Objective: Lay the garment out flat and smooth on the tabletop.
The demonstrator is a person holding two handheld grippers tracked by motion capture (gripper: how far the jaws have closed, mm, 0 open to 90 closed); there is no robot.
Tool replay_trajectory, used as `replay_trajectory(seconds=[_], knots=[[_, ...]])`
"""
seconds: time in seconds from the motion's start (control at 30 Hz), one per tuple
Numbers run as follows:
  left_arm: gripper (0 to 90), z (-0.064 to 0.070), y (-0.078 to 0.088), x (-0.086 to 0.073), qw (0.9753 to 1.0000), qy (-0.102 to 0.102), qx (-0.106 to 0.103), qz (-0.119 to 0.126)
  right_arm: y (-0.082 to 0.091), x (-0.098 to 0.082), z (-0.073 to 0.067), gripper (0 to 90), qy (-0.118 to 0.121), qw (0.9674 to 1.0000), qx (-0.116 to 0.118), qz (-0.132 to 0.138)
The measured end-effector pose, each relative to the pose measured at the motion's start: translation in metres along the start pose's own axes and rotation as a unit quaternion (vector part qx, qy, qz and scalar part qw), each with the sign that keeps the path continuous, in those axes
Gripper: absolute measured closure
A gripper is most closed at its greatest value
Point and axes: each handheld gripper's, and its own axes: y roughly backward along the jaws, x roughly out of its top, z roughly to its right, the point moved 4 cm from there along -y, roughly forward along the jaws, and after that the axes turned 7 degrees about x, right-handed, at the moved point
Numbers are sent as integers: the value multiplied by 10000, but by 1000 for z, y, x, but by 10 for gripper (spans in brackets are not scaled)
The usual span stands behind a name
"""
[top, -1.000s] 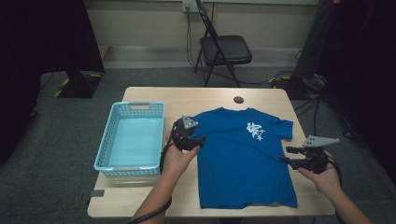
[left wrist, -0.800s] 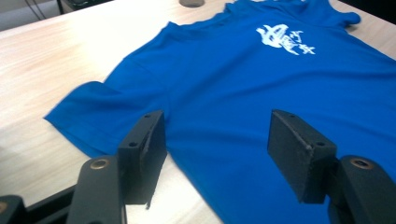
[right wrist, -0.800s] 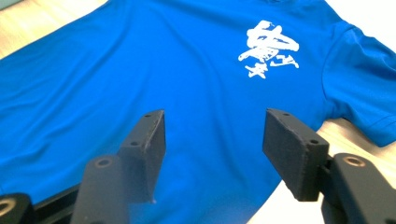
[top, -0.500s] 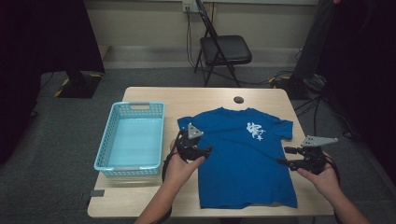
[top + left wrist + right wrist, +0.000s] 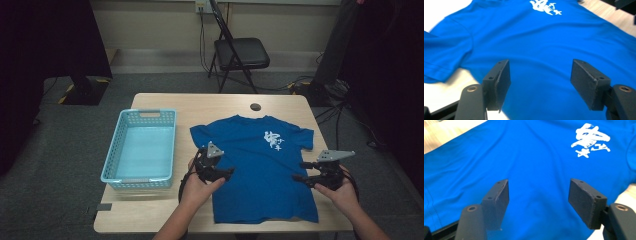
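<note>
One blue T-shirt (image 5: 262, 165) lies spread flat on the right half of the one wooden table (image 5: 165, 220), collar toward the far edge and hem toward the person; it bears one white printed mark (image 5: 274, 140) on the chest; one light-blue plastic basket (image 5: 111, 165) stands on the left half of the table, just beside the shirt's left sleeve and not touching it; one small dark round disc (image 5: 255, 106) sits on the tabletop beyond the collar; one black folding chair (image 5: 240, 52) stands on the floor behind the table; two grippers are in hand, one at each side of the shirt; the left gripper (image 5: 222, 172) is at the shirt's left edge, below the sleeve, and its jaws have just been opening; in the left gripper view they stand wide apart over the blue cloth with nothing clamped between them; the right gripper (image 5: 300, 171) is at the shirt's right edge, about level with the left one, and its jaws have likewise just been opening; in the right gripper view they stand wide apart above the cloth, the white mark beyond them, gripping nothing; two hands and two forearms come in from the near edge
</note>
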Motion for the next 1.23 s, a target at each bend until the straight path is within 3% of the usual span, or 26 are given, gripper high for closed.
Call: replay_trajectory(seconds=[0.07, 0.33, 0.63, 0.93, 1.23], knots=[[301, 2, -1, -1, 10000, -17, -31, -13, -2, -1, -1, 324, -3, 10000, -1, -7], [249, 23, -8, -9, 9981, -464, -291, -293, -14, -10, -6, 299, 39, 9998, 79, -176], [303, 37, -14, -22, 9951, -810, -333, -468, -29, -20, -17, 312, 261, 9984, 167, -476], [320, 40, -15, -33, 9953, -817, -326, -403, -34, -24, -24, 320, 386, 9980, 211, -457], [333, 39, -17, -43, 9950, -726, -441, -527, -39, -29, -26, 320, 481, 9969, 309, -539]])
